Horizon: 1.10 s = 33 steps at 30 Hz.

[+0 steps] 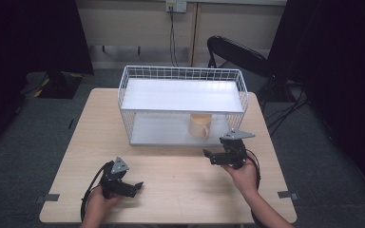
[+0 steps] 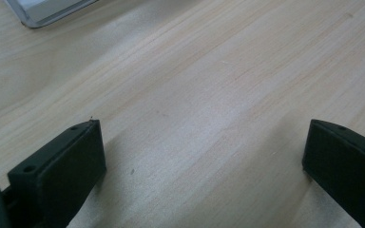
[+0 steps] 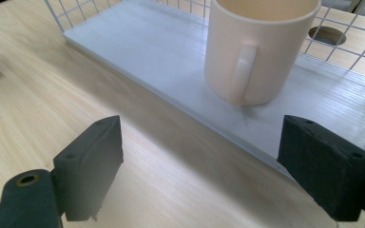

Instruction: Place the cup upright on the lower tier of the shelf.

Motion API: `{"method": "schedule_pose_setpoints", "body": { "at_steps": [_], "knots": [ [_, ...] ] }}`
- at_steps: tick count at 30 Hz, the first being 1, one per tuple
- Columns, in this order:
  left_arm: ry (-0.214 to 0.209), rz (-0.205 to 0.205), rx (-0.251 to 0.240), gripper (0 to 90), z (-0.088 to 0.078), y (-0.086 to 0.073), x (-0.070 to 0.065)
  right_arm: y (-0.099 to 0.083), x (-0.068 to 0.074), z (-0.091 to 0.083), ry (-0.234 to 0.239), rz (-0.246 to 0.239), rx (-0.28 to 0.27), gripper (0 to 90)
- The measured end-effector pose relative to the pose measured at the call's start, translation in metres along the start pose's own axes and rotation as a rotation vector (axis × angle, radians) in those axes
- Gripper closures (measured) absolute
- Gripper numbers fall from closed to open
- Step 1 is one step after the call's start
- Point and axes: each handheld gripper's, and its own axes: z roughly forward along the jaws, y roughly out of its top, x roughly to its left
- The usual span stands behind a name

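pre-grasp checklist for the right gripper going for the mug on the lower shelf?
1. Right gripper open: ok, jaws wide apart.
2. Mug upright: ok.
3. Handle faces the right gripper: ok.
4. Path to the mug free: ok, bare table and the open front of the shelf.
5. Room under the upper shelf: cannot tell.
6. Left gripper out of the way: ok, open, near the table's front edge.

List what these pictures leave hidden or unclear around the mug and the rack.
- Mug: in the high view the rack's upper shelf covers its rim and inside; in the right gripper view the top edge cuts its rim.
- Rack: in the left gripper view only a corner shows, cut by the top edge.
- Left gripper: too small in the high view to judge its jaw gap.
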Motion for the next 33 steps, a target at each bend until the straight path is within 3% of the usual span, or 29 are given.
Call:
{"method": "schedule_pose_setpoints", "body": {
  "at_steps": [12,22,33],
  "knots": [
    [0.000,0.001,0.001,0.0,0.000,0.000,0.000,-0.016,-0.003,-0.008,0.010,-0.035,0.025,14.6],
    [-0.001,-0.001,0.001,0.0,0.000,0.000,0.000,-0.029,-0.011,-0.019,0.012,-0.017,0.032,14.5],
    [0.002,-0.004,-0.001,0.0,0.000,0.000,0.000,-0.042,-0.018,-0.029,0.027,-0.029,0.041,14.5]
  ]
}}
